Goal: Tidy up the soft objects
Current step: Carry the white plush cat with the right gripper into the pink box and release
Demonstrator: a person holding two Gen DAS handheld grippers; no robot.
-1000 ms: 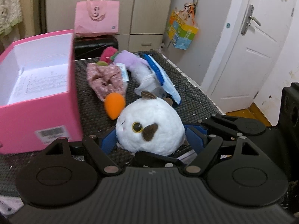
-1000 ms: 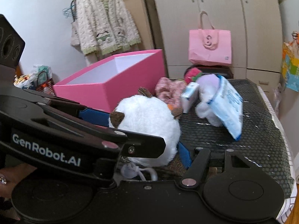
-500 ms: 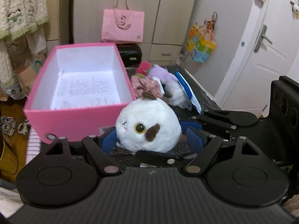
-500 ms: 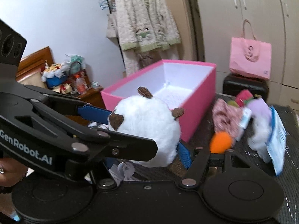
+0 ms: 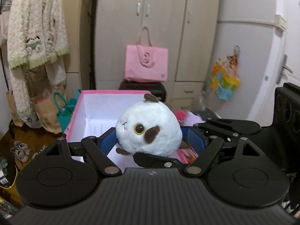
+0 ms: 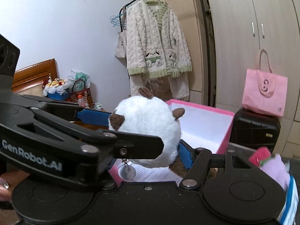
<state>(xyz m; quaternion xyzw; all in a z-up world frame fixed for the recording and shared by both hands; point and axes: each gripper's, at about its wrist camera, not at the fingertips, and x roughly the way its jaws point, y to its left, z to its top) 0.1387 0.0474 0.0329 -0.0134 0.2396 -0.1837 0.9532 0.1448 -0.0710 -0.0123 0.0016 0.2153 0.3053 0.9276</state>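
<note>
Both hand-held grippers, left and right, clamp the round plush over the pink box, sharing its bulk for dropping in.

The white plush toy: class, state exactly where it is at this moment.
In both wrist views the white plush toy sits mid-frame, held between both grippers' jaws in front of the open pink box.
</note>
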